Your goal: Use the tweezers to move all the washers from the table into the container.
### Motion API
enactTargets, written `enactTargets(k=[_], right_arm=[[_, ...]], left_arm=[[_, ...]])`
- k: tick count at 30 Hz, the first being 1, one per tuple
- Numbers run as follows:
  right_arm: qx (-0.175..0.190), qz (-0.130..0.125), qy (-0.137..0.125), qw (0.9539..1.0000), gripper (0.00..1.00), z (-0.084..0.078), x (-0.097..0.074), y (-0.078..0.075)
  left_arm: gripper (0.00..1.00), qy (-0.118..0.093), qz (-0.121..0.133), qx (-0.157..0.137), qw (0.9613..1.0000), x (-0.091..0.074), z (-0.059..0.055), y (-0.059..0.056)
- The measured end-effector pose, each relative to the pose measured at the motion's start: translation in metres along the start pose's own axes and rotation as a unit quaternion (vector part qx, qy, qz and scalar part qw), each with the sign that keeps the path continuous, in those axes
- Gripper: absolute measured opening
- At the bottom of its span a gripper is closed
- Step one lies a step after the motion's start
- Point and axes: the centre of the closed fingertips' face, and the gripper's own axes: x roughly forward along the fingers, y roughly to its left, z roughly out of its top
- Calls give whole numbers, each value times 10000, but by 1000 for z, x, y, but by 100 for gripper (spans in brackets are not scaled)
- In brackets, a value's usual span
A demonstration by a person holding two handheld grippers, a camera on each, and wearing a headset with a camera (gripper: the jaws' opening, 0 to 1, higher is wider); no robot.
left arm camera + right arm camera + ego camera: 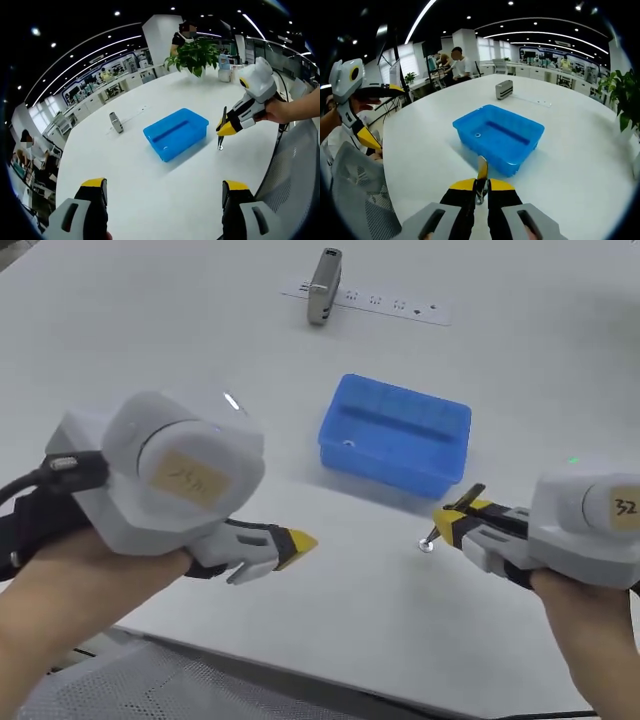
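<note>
Right gripper (481,186) clamped on slim metal tweezers (482,171): apparently the pick-up step.
The tips meet a small silver washer (427,545), on or just off the white table (300,640), near the blue plastic container (392,470). The next move would be lifting it over the rim. The left gripper (162,190) gapes empty.

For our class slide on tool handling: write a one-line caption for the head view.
Right gripper holds tweezers tip-down at a washer beside the blue container; left gripper hovers open.

Three close cameras on one white table (300,620).
Head view looks steeply down, blue container (388,466) at 12 o'clock. Both gripper views skim low across the tabletop; the container (182,145) sits mid-frame in the left, and the same container (490,150) in the right.
</note>
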Motion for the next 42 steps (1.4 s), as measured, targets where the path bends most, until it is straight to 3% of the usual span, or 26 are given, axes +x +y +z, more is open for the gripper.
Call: enactTargets(k=[10, 22, 32, 36, 42], right_arm=[[-382, 39, 141, 9992, 4, 2, 0, 5], [-497, 220, -79, 9985, 4, 33, -10, 14], [-473, 183, -519, 9974, 4, 71, -11, 6], [-236, 212, -809, 9962, 4, 91, -6, 4], [-287, -26, -914, 9954, 4, 105, 8, -8]], left_arm=[[98, 3, 38, 29, 10000, -4, 1, 1], [98, -66, 96, 58, 9999, -5, 8, 6], [98, -84, 121, 64, 9999, -8, 7, 6], [97, -84, 105, 35, 9999, -7, 7, 8], [97, -67, 87, 40, 9999, -7, 6, 7]])
